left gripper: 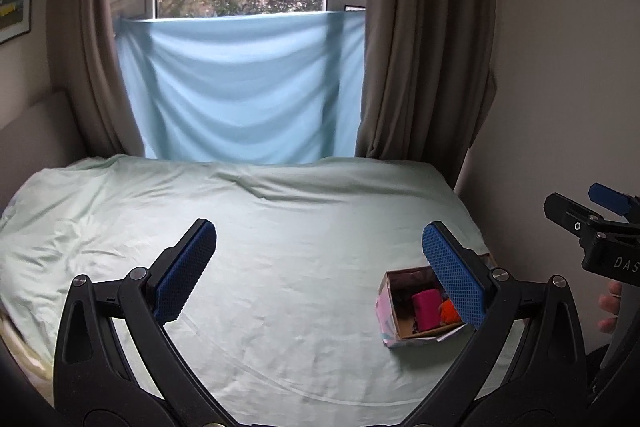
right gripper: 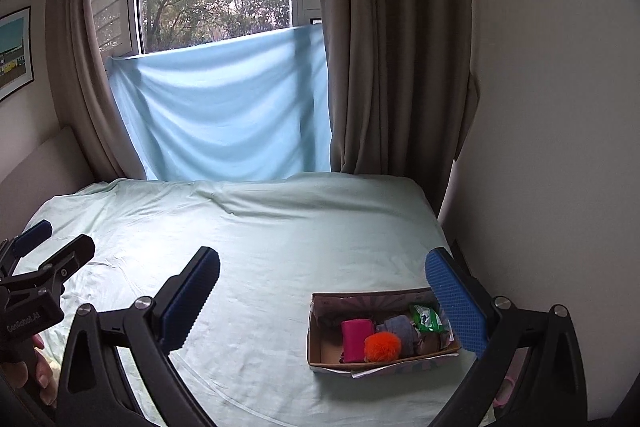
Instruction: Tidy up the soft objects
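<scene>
An open cardboard box (right gripper: 320, 343) sits on the bed near its right edge; it also shows in the left wrist view (left gripper: 386, 311). It holds a pink soft item (right gripper: 355, 339), an orange pom-pom (right gripper: 382, 346), a grey cloth (right gripper: 400, 331) and a green packet (right gripper: 428, 319). My left gripper (left gripper: 319, 247) is open and empty, held above the bed left of the box. My right gripper (right gripper: 322, 271) is open and empty, above and just behind the box. Its right finger (right gripper: 456, 307) hides the box's right end.
The bed (right gripper: 248, 247) has a pale green sheet. A blue cloth (right gripper: 224, 111) hangs over the window between brown curtains (right gripper: 392, 47). A white wall (right gripper: 540, 147) runs along the bed's right side. A headboard (right gripper: 36, 171) stands at left.
</scene>
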Motion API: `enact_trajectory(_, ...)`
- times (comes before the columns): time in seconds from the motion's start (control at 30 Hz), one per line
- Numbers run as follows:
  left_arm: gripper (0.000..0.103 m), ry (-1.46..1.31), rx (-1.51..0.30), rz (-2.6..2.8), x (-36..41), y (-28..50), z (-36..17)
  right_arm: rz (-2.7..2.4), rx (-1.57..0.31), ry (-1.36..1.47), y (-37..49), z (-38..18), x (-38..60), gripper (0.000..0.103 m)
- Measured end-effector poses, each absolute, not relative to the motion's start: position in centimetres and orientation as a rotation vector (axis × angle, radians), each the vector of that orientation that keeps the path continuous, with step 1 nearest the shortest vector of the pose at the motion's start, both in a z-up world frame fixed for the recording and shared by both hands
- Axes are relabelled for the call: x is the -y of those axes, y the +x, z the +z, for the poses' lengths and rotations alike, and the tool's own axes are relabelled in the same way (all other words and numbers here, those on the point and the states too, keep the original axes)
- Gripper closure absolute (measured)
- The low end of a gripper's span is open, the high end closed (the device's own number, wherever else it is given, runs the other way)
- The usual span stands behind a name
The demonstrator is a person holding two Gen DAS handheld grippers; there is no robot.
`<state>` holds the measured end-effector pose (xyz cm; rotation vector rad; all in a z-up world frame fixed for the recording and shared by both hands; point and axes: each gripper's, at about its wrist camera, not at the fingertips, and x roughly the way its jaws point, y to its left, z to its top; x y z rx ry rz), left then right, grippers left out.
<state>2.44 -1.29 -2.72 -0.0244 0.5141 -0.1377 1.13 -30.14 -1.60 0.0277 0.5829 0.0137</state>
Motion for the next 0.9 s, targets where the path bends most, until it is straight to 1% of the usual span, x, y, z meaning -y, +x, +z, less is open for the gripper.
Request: enact_trajectory(0.9,0.000,-0.040,-0.501,-0.125,0.95,2.46,-2.67,0.016,-0.565,0.019,1.40,-1.26,29.86,0.001)
